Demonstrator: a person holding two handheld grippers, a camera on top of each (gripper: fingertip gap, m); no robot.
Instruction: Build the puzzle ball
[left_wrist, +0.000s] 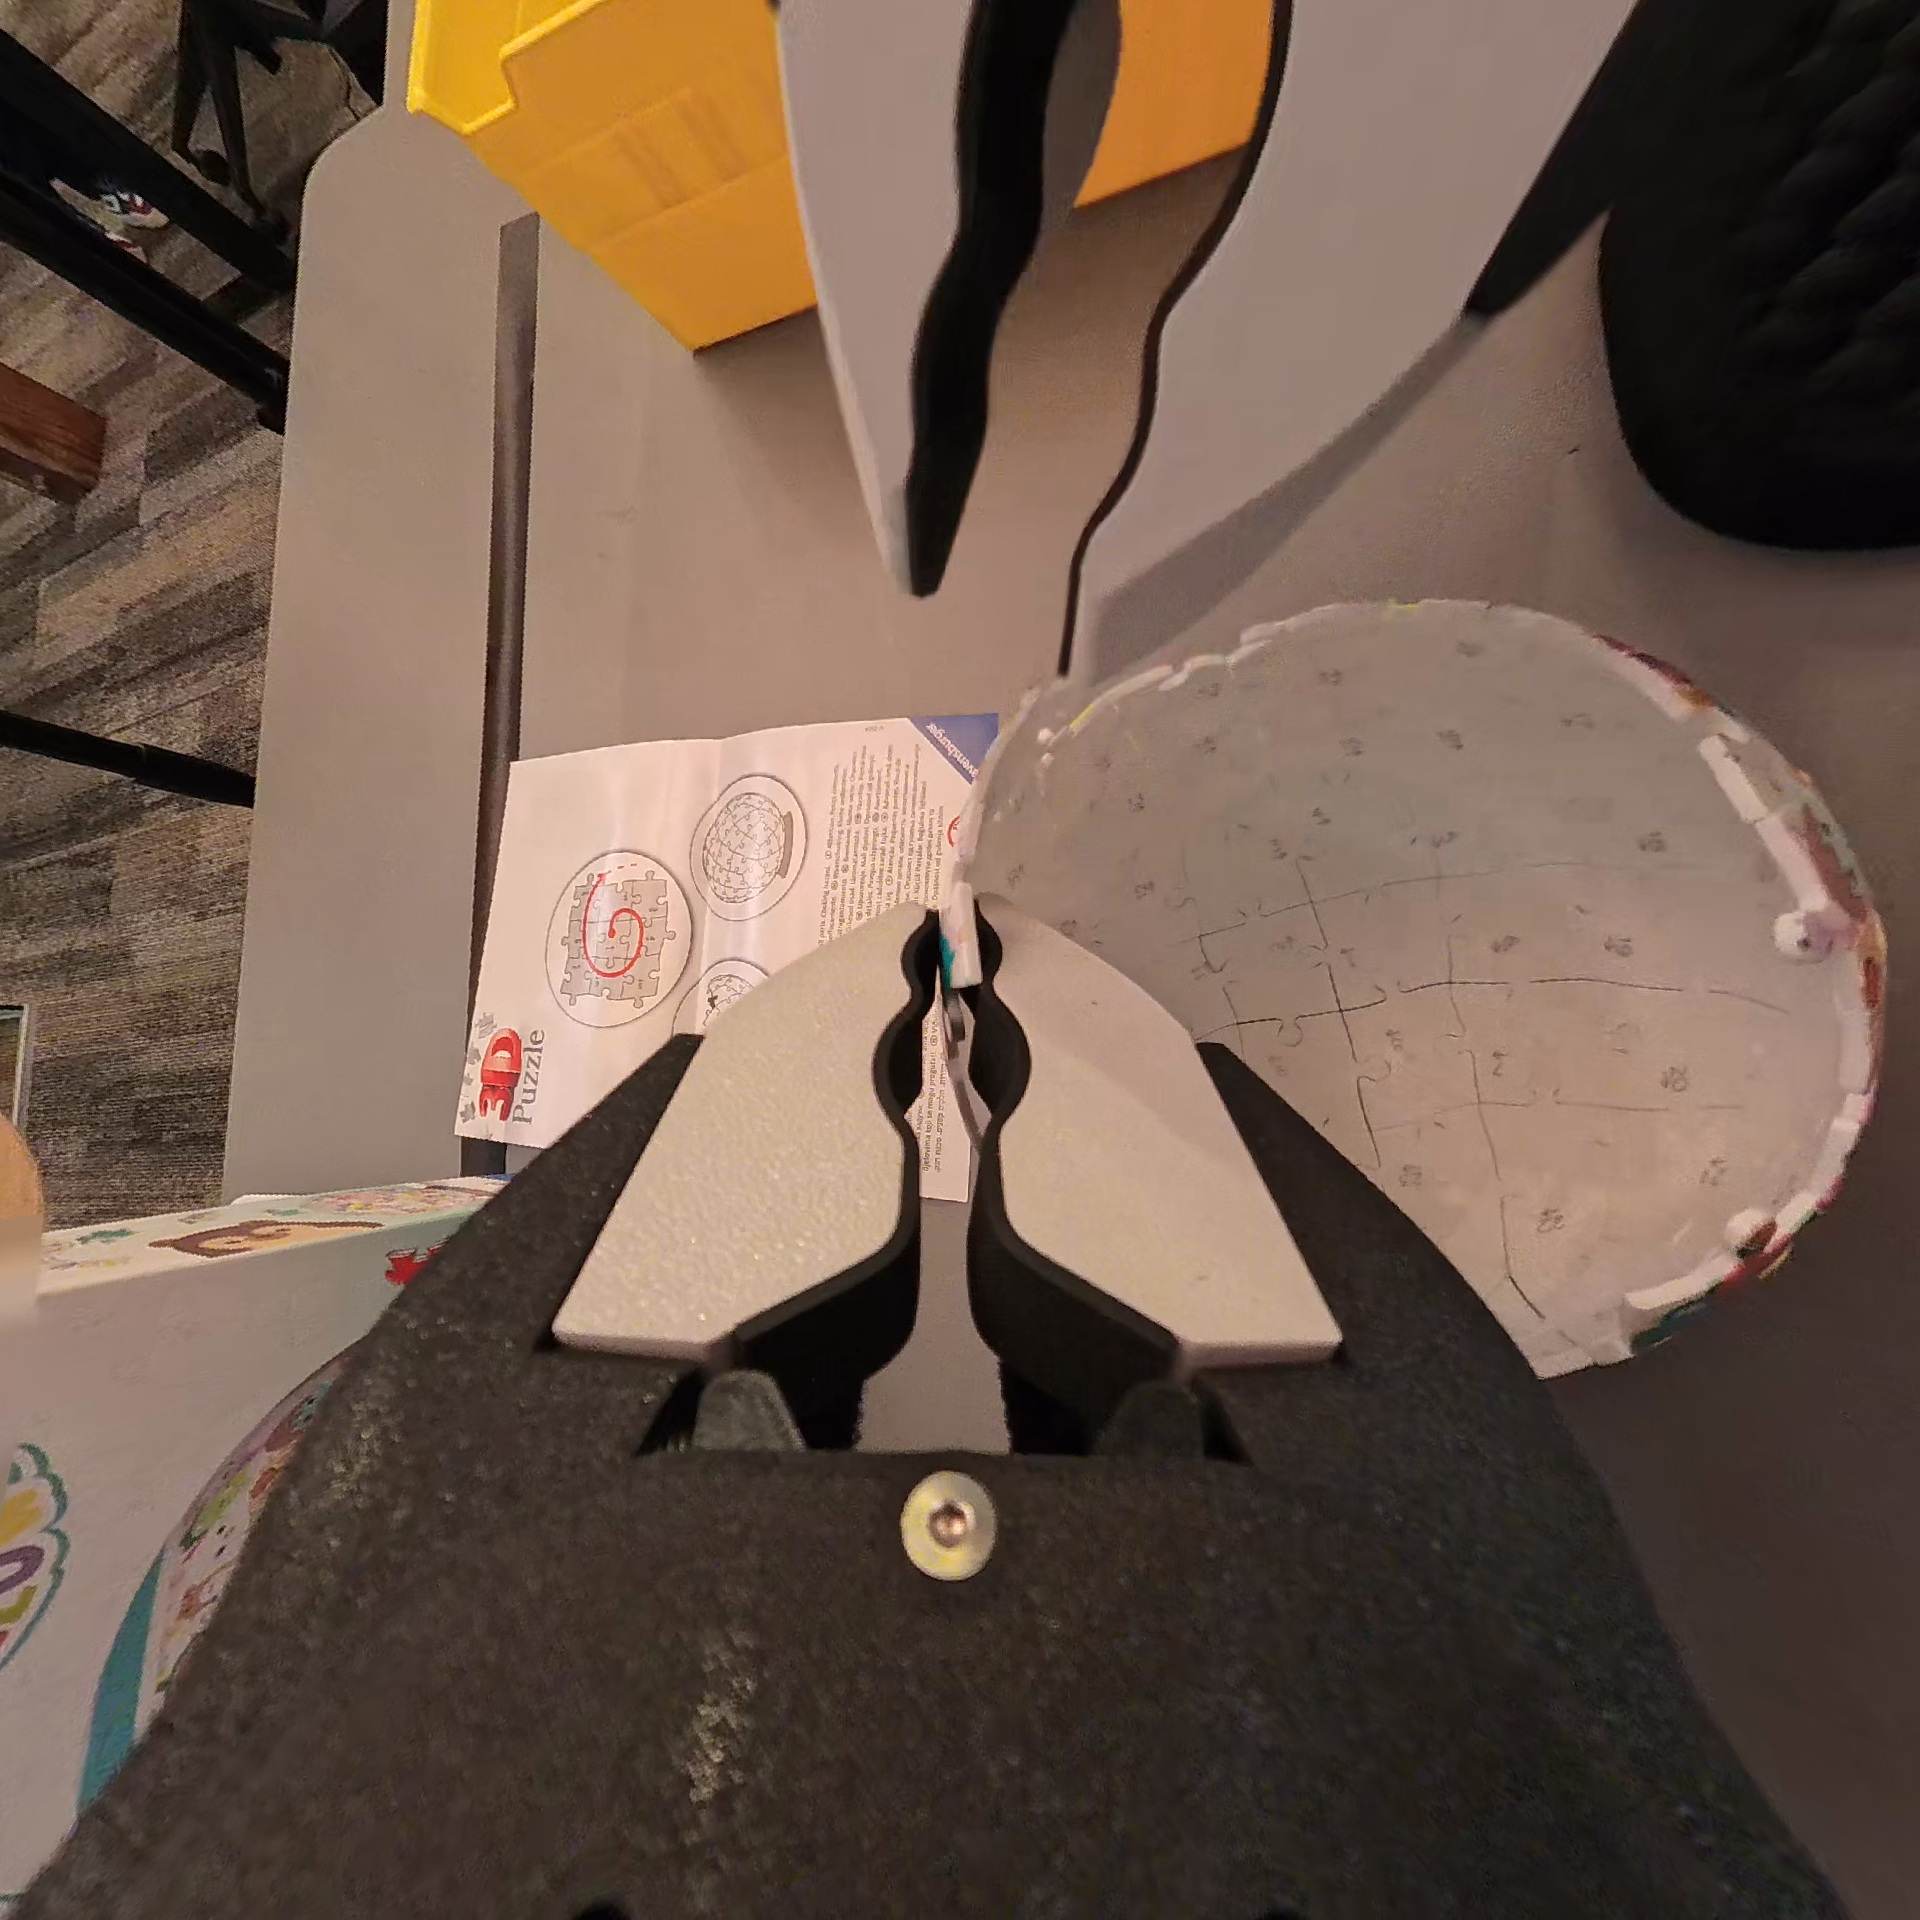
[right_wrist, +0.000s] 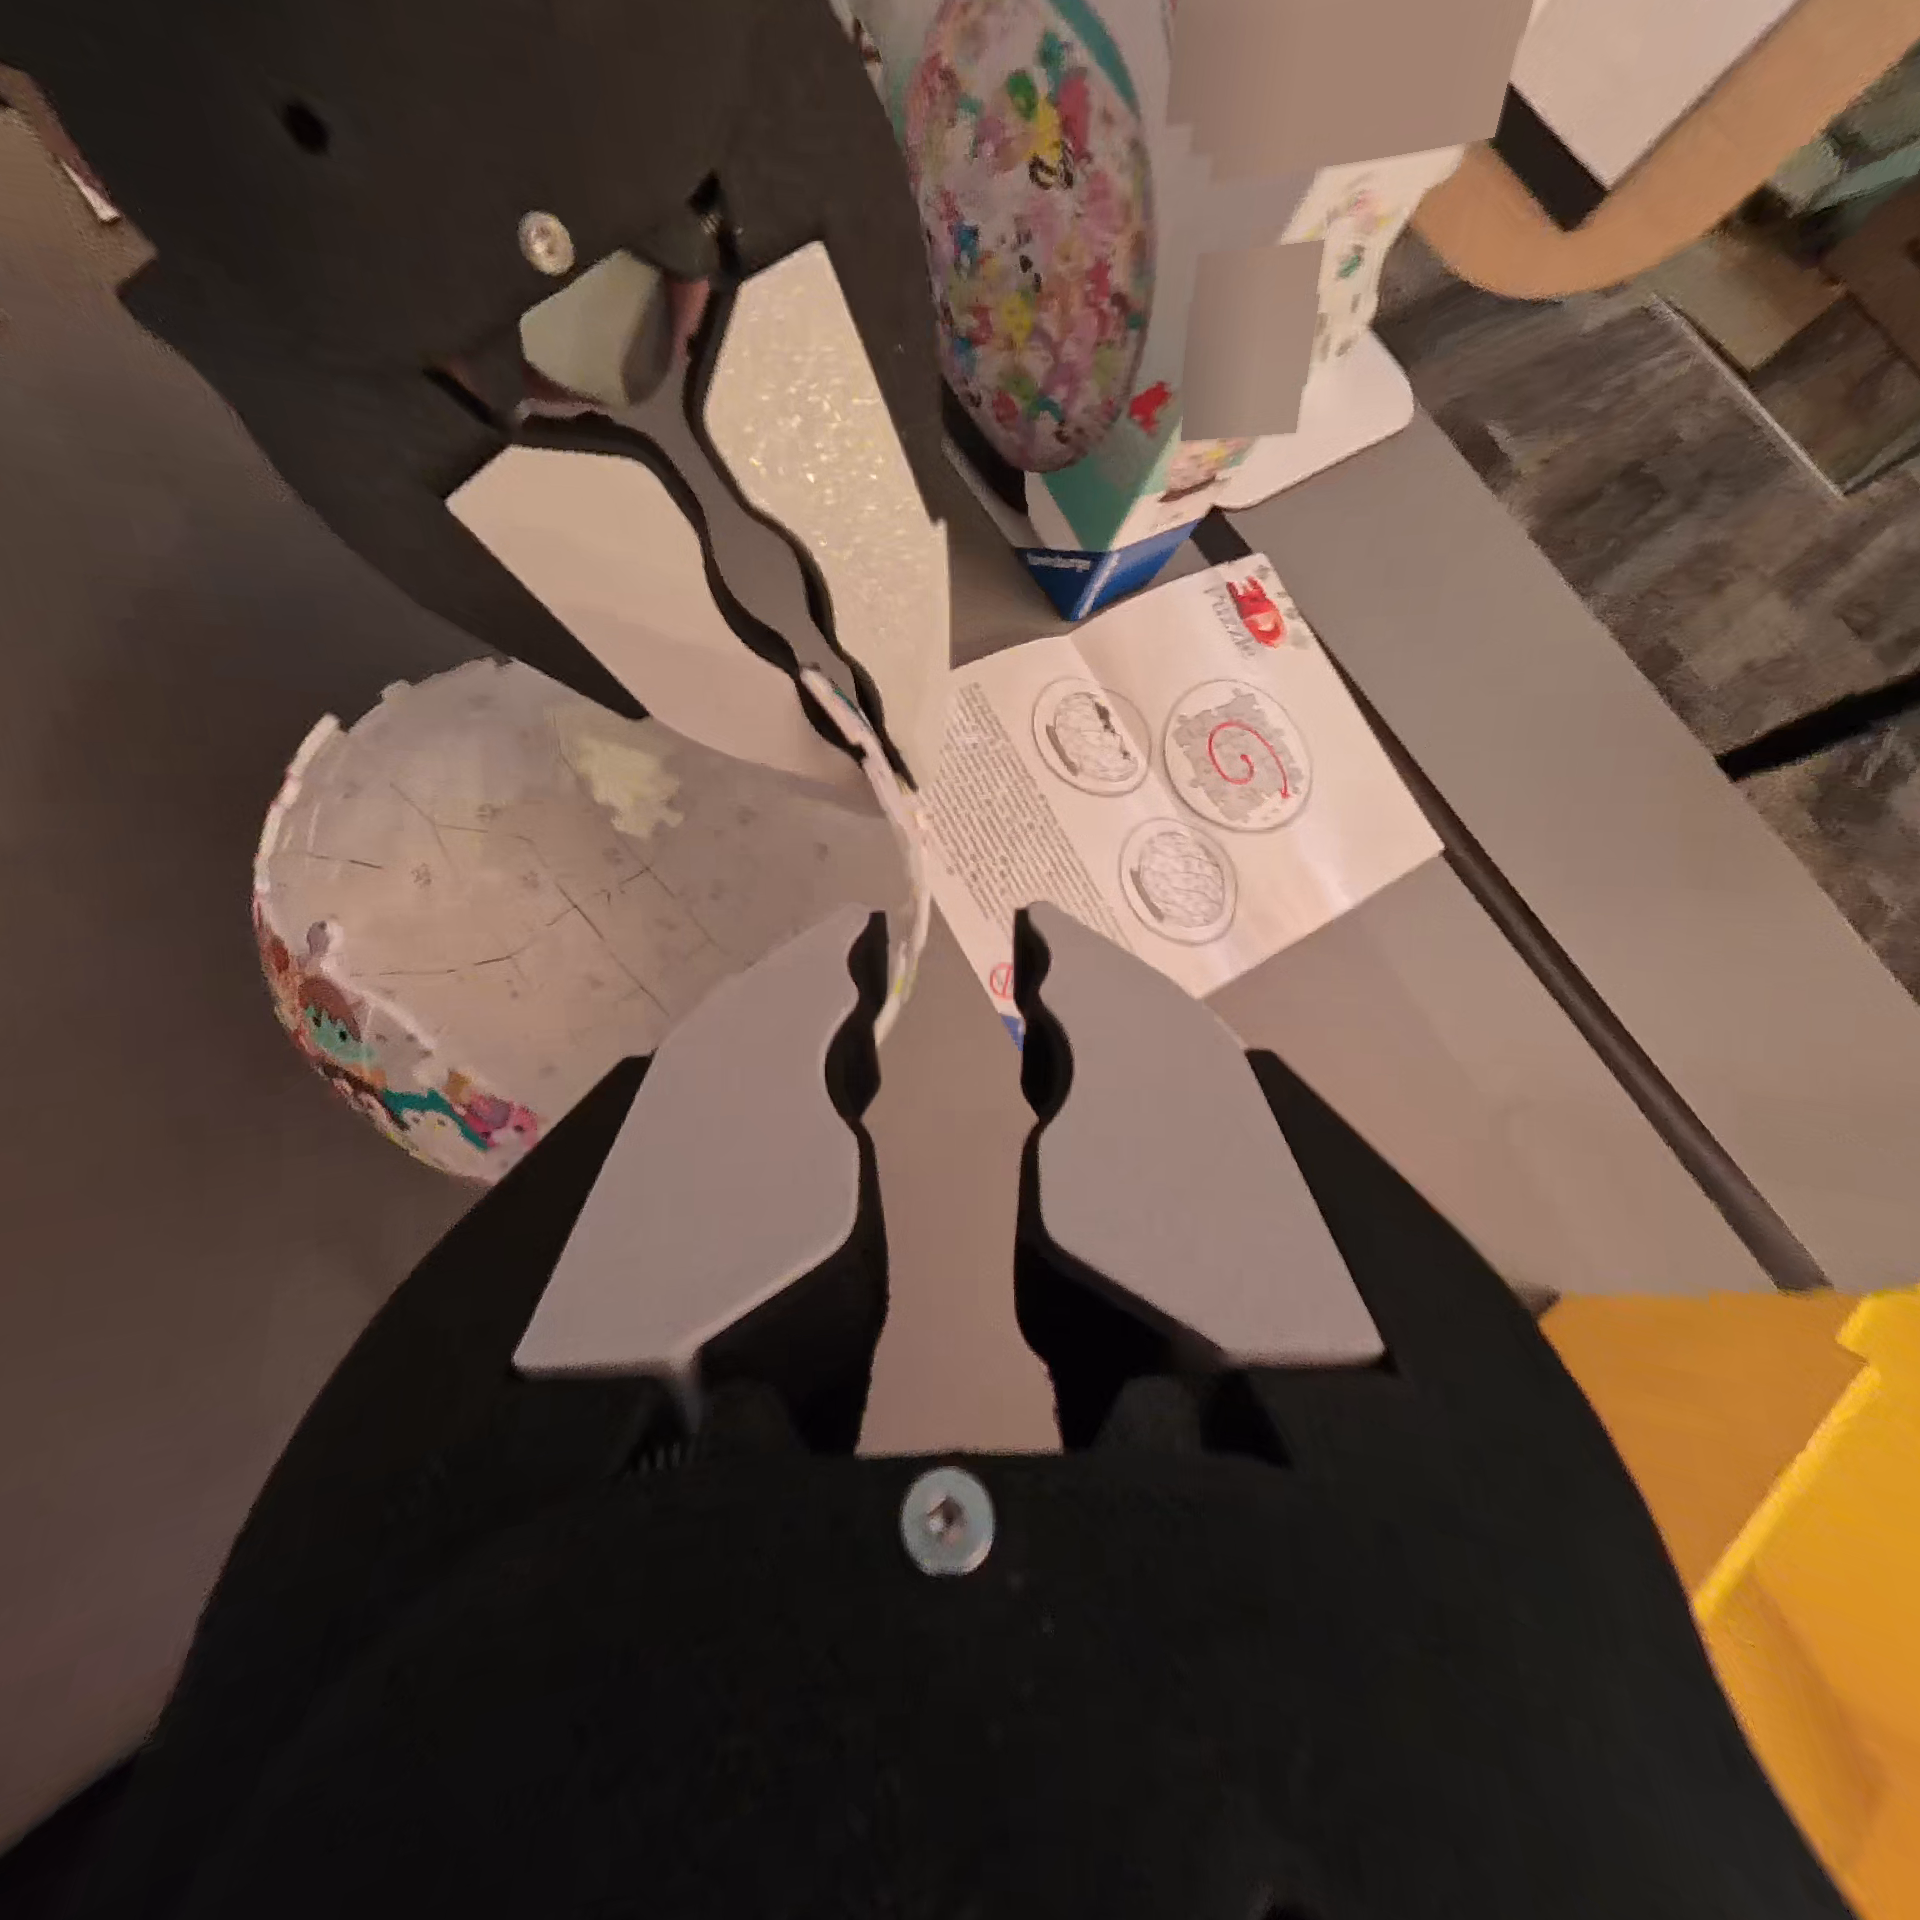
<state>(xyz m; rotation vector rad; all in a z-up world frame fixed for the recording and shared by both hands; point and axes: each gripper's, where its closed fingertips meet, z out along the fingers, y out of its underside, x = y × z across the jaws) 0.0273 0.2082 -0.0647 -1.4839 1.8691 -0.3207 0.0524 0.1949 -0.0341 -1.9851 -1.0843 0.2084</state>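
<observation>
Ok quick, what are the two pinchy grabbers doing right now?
Left gripper: shut on the rim of the half-built puzzle ball.
Right gripper: open, holding nothing, hovering by the ball's edge.

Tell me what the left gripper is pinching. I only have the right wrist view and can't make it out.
Observer: The left gripper is shut on a small teal-edged puzzle piece, held against the rim of the half shell.
Operator: Where do my right tips sit relative to that rim?
Observer: The right gripper is open. In the left wrist view one tip ends right by the rim, and the other hangs over the bare table.
Operator: Anything past the shell I can't see?
Observer: A bulky black object sits on the table beyond the shell, apart from it.
</observation>
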